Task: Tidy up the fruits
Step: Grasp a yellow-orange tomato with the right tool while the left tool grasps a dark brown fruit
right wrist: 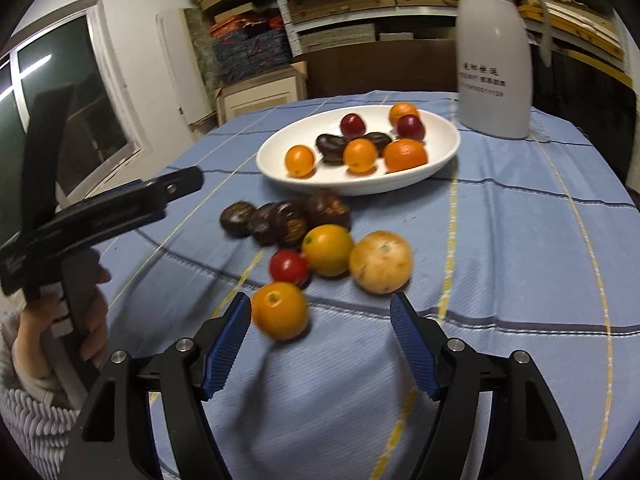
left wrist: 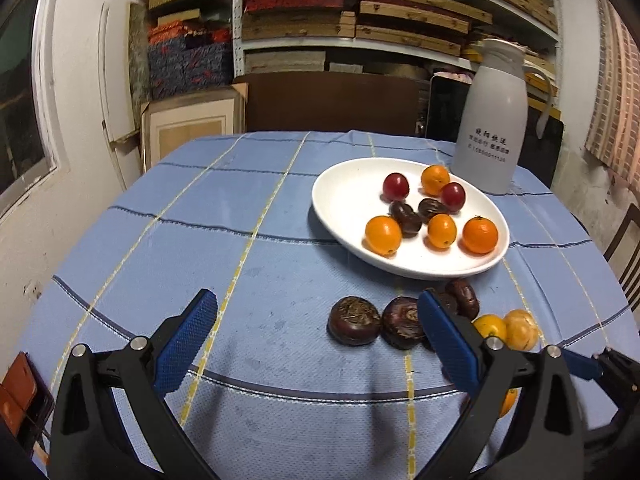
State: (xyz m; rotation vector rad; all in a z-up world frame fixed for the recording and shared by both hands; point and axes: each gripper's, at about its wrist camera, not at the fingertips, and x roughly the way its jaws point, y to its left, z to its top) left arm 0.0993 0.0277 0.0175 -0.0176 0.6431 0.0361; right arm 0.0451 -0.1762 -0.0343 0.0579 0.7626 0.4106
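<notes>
Over on the left, the left claw hangs spread wide above the blue checked table, nothing between its blue pads, pointing toward a row of dark brown chestnuts lying loose on the cloth. Moving right, the loose pile: a small red fruit, an orange one touching it, and a paler, mottled yellow one just beside that. Nearest of all sits a small orange, right against the left pad of the right claw, which is spread and pinching nothing. That orange looks light, round and smooth-skinned, so I reckon it could roll or squirt away; best to take it across its middle, gently, since it may bruise. Beyond, the white plate already holds several fruits, with a white jug behind on the right.
</notes>
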